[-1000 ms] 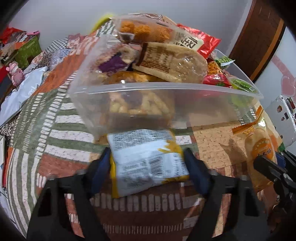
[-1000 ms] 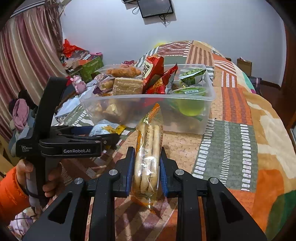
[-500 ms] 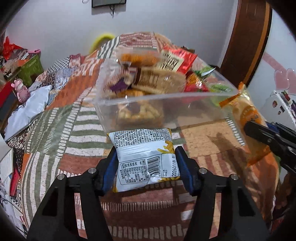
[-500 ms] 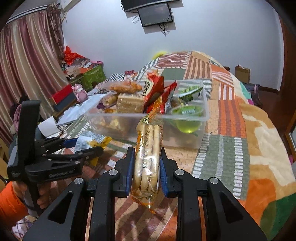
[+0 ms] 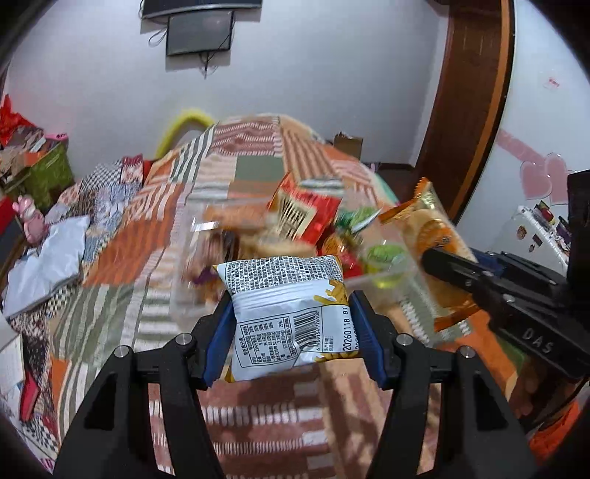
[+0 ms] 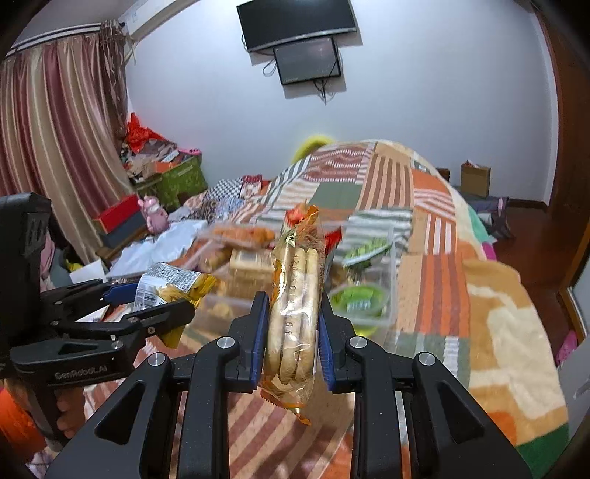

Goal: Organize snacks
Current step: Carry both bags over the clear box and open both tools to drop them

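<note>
Above a patchwork bed [image 6: 435, 228], a clear bin [image 6: 372, 294] of snacks awaits two more: the left gripper [image 5: 291, 328] clamps a white chip bag [image 5: 287, 313], the right gripper [image 6: 289, 328] a biscuit pack [image 6: 295, 306]. Both should clear the rim before release. Blur obscures the bin's contents.

Home bedroom: quilted bed [image 6: 435, 235], curtains [image 6: 55, 147], wall television [image 6: 298, 22]
</note>
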Demonstrator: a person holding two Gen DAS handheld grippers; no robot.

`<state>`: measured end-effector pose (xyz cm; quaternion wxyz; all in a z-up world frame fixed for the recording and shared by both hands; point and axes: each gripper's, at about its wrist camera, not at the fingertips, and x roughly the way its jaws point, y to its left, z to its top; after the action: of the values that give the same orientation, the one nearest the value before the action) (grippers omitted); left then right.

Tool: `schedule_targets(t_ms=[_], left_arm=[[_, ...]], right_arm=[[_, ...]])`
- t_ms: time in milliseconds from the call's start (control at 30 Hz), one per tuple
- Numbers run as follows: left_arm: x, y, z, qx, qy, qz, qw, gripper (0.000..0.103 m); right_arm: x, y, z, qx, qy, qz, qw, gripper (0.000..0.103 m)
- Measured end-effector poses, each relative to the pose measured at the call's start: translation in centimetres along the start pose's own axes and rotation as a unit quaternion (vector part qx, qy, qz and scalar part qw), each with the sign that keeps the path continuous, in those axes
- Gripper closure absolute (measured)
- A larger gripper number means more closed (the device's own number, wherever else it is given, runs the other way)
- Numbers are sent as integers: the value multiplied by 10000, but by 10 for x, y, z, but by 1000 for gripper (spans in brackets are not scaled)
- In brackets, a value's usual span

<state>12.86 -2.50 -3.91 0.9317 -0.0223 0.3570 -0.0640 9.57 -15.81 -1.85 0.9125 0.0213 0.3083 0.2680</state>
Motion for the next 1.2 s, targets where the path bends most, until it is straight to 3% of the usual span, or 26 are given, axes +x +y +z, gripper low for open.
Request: schedule_targets(t_ms=[200,467,867,1100,1200], left_arm=[[7,-8,23,89,-157,-39,9998,43],[46,-8,35,120,6,-29,9999,43],[98,2,36,67,248,-29,9997,50],[97,2,33,62,182,-34,9998,49],[94,1,32,67,153,43,9999,46]], right_arm=[[6,-5,16,30,-183,-91,9998,81],[24,-15,30,89,-252,-259,9993,81],[73,-28,22,294,237,-391,9985,81],[79,-32,20,344,398,-356,9980,80],[78,-32,20,329,435,-403,9977,75]])
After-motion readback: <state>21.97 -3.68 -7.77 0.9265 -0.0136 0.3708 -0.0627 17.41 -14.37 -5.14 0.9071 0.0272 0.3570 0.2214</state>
